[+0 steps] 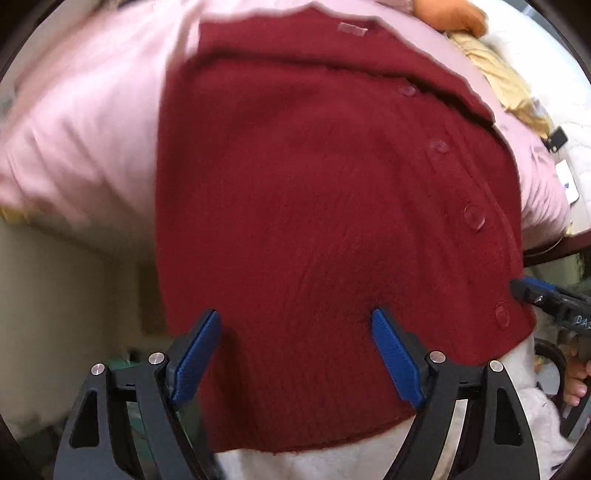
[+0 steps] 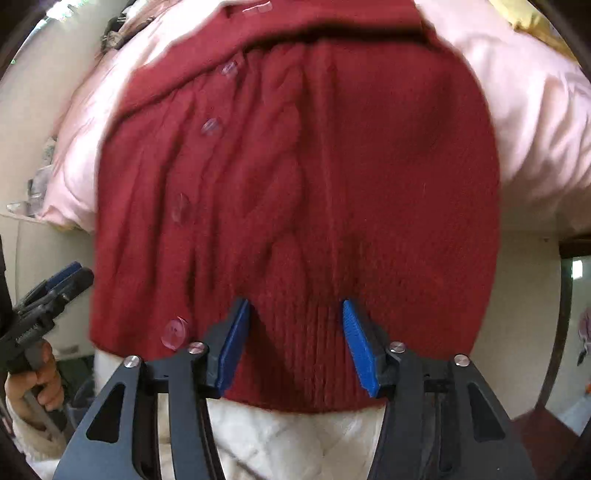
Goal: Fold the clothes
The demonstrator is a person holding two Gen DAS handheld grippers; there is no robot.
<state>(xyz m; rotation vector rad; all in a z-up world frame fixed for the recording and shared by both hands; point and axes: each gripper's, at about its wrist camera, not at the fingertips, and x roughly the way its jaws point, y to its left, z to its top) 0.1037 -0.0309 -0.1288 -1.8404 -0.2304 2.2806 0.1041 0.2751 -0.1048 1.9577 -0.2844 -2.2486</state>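
Observation:
A dark red knitted cardigan (image 1: 314,206) with clear buttons (image 1: 474,217) lies spread on pink bedding (image 1: 85,122), its ribbed hem nearest me. My left gripper (image 1: 295,317) is open, its blue pads wide apart over the hem's left part. In the right wrist view the cardigan (image 2: 303,177) shows cable knit, and my right gripper (image 2: 295,306) is open with ribbed hem fabric lying between its pads. Each gripper shows in the other's view: the right one (image 1: 532,291) at the buttoned edge, the left one (image 2: 66,277) held by a hand (image 2: 42,373).
Orange (image 1: 454,14) and pale yellow clothes (image 1: 498,70) lie at the bed's far right, with a small black item (image 1: 556,138) beside them. White quilted fabric (image 2: 295,435) sits under the hem, close to me. A cream surface (image 1: 55,295) drops below the bedding on the left.

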